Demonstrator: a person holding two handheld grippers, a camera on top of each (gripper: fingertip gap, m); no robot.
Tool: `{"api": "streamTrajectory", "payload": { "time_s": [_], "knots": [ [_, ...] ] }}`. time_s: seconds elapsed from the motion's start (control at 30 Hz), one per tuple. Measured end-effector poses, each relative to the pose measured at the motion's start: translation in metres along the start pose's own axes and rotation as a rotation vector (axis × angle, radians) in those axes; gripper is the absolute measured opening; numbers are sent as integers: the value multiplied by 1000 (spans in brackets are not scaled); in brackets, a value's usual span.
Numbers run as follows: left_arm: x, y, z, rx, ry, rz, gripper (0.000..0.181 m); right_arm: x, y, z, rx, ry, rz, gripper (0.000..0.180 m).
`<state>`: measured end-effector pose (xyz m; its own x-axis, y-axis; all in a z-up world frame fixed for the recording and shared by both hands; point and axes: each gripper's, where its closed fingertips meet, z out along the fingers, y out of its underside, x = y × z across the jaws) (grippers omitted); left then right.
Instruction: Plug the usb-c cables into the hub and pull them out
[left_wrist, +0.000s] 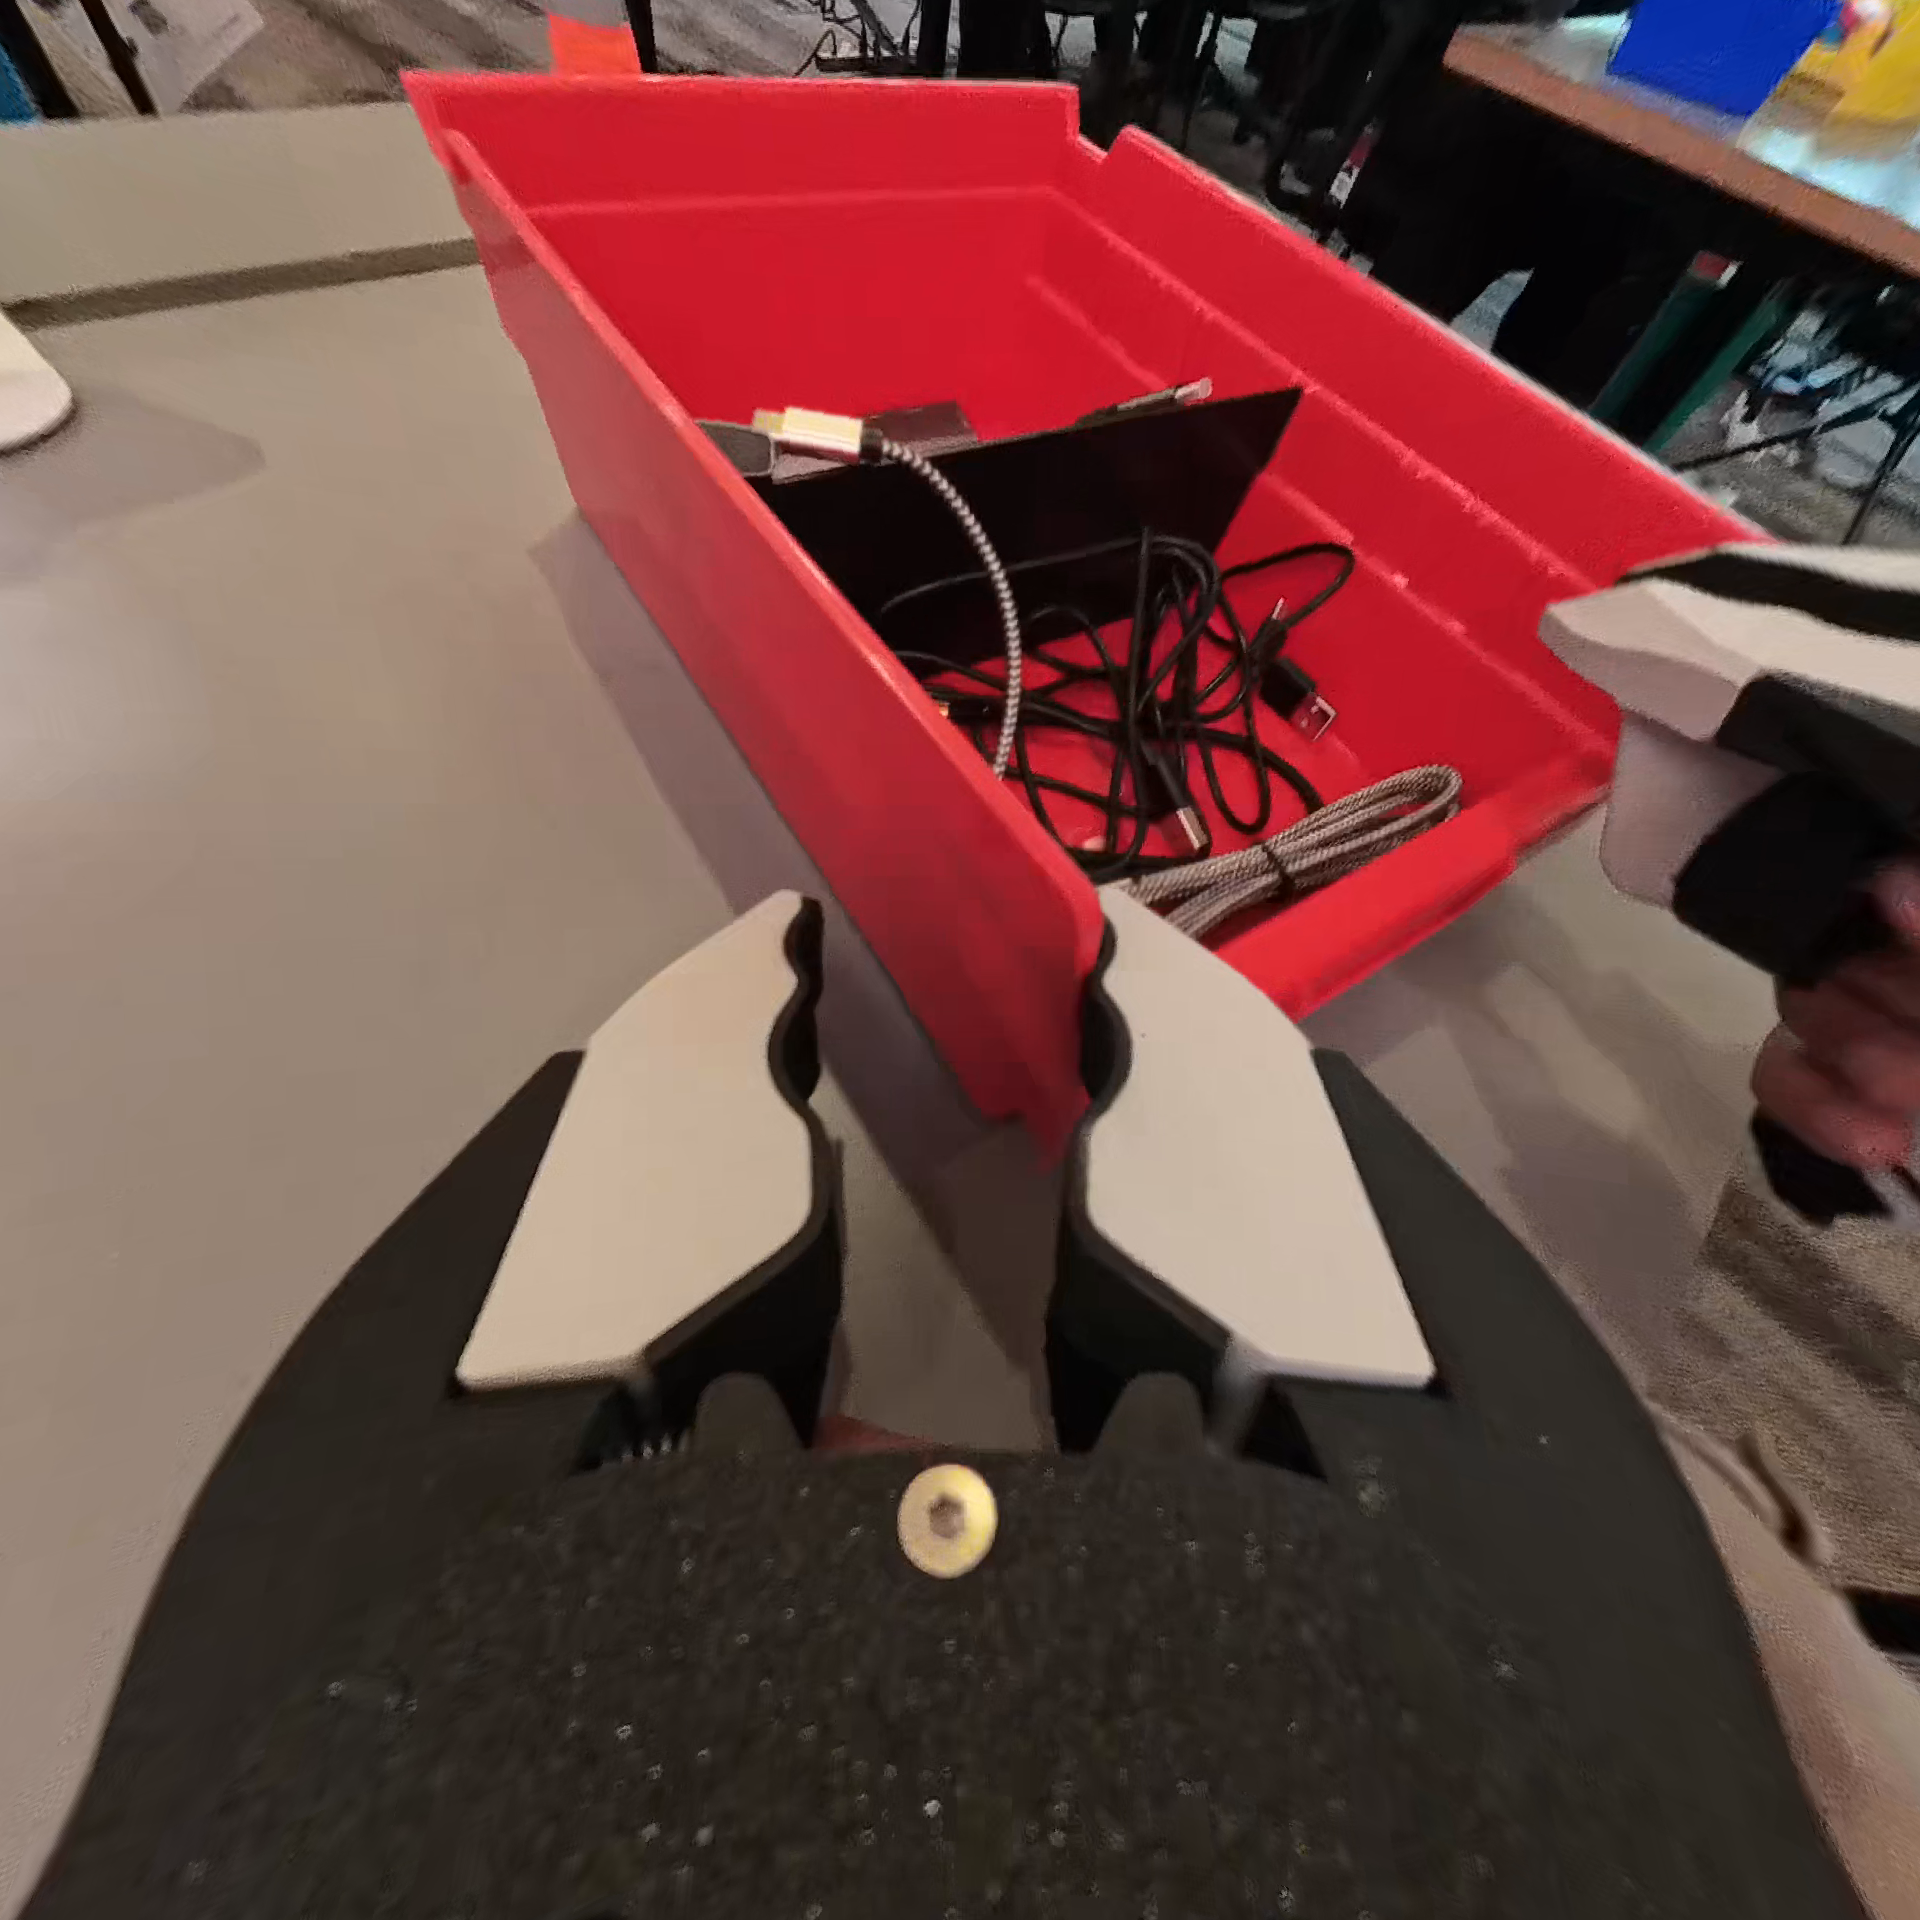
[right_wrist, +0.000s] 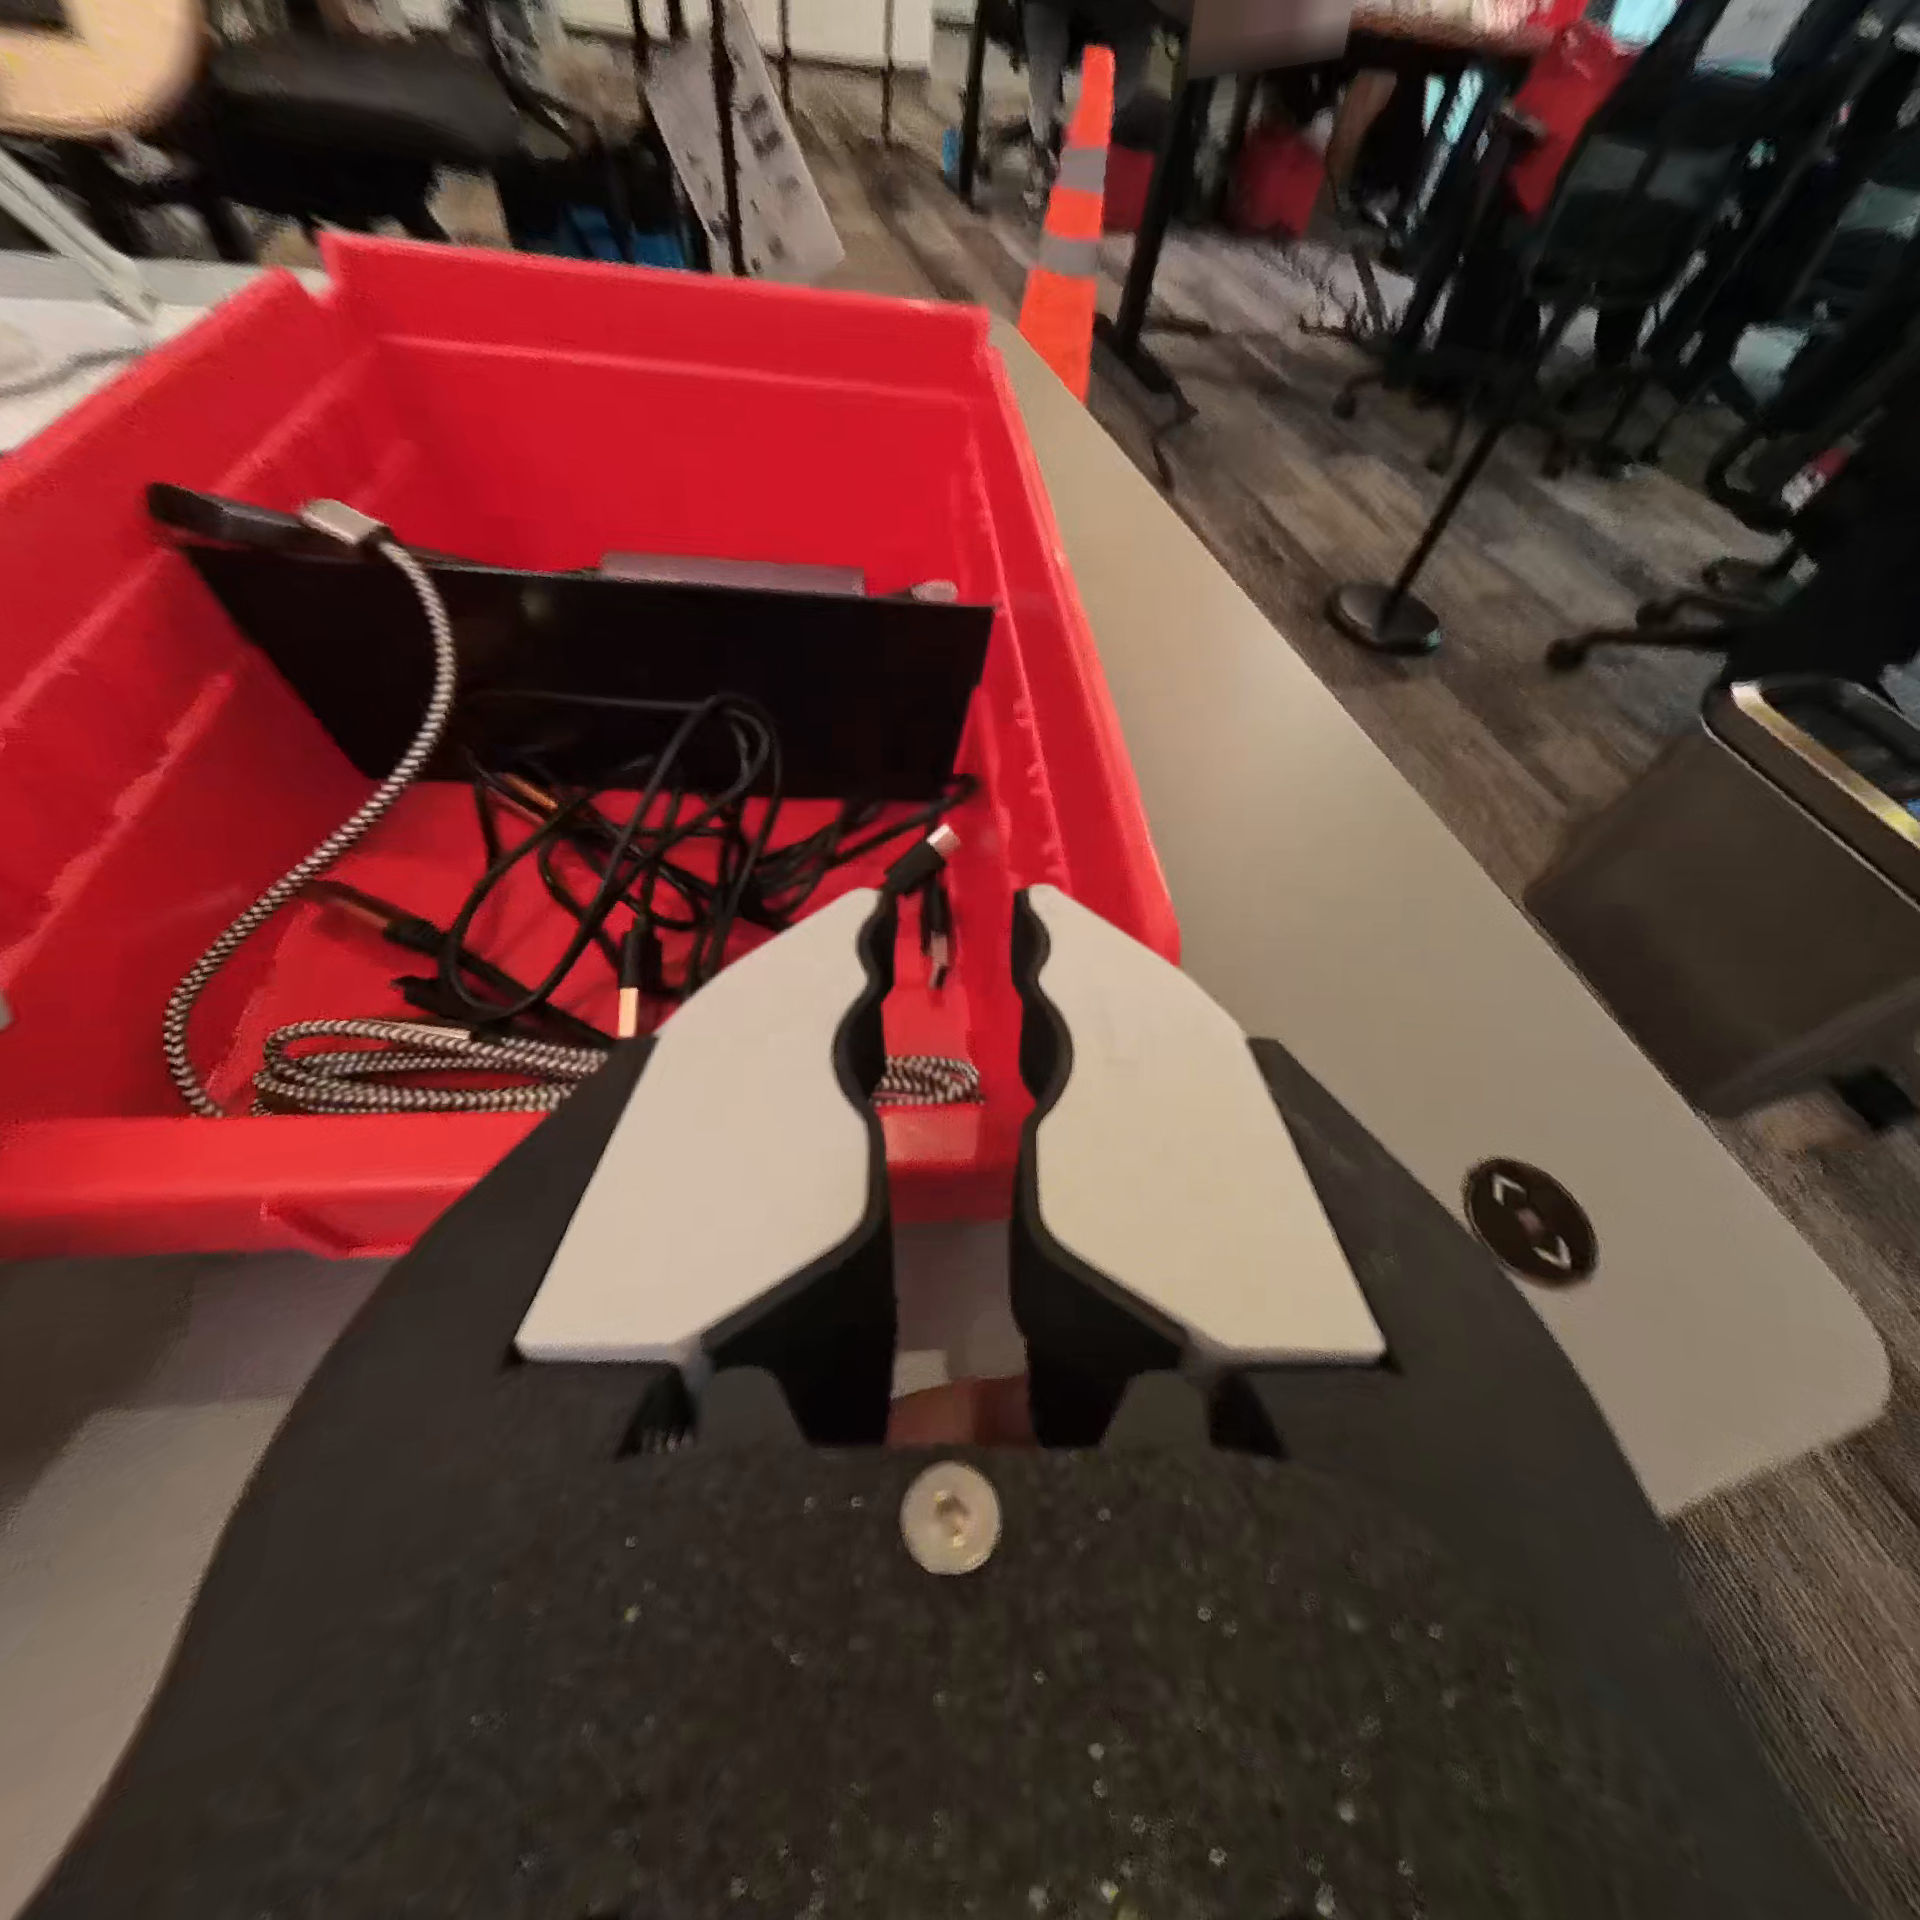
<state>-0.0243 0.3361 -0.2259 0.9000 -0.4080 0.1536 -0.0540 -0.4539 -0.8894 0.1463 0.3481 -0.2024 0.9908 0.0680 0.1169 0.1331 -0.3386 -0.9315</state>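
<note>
A red bin (left_wrist: 831, 727) stands on a grey table (left_wrist: 312, 831). A black divider panel (left_wrist: 1039, 499) leans across its inside. A dark grey hub (left_wrist: 925, 423) lies at the panel's top edge, beside a gold-coloured plug (left_wrist: 816, 431) on a braided cable (left_wrist: 987, 582). A tangle of black cables (left_wrist: 1143, 707) and a coiled braided bundle (left_wrist: 1309, 842) lie on the bin floor. My left gripper (left_wrist: 956, 935) is open, and the bin's near corner wall stands between its jaws. My right gripper (right_wrist: 951, 904) is open and empty above the bin's near right corner (right_wrist: 1039, 1039), over a black plug (right_wrist: 935, 940).
The right gripper (left_wrist: 1600, 634) and the hand holding it show at the left view's right edge. The table's right edge (right_wrist: 1351, 883) drops to the floor, with a dark waste bin (right_wrist: 1766, 883) beside it. An orange cone (right_wrist: 1081, 208) stands beyond. A white object (left_wrist: 21, 384) sits far left. Between my left fingertips and the white object (left_wrist: 21, 384) there is roughly 35 cm.
</note>
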Motion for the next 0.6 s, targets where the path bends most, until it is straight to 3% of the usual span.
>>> {"api": "streamTrajectory", "payload": {
  "time_s": [0.13, 0.23, 0.33, 0.47, 0.6],
  "knots": [
    [5, 0, 8, -2, -17, -54, 36, 23, -14, -17, 114, 73, 5, 28],
    [3, 0, 6, -2, -66, -25, 23, 25, 11, 7, -31, 24, 63, 31],
    [-6, -2, 6, -28, -164, 26, 15, 15, 16, 15, -68, -34, 112, 12],
    [-15, -6, -24, 10, -205, 140, 11, -4, 14, 1, -75, -73, 197, 4],
    [-58, -4, -68, 14, -273, 89, 6, -60, -1, -24, -25, -119, 192, 2]
  ]
}}
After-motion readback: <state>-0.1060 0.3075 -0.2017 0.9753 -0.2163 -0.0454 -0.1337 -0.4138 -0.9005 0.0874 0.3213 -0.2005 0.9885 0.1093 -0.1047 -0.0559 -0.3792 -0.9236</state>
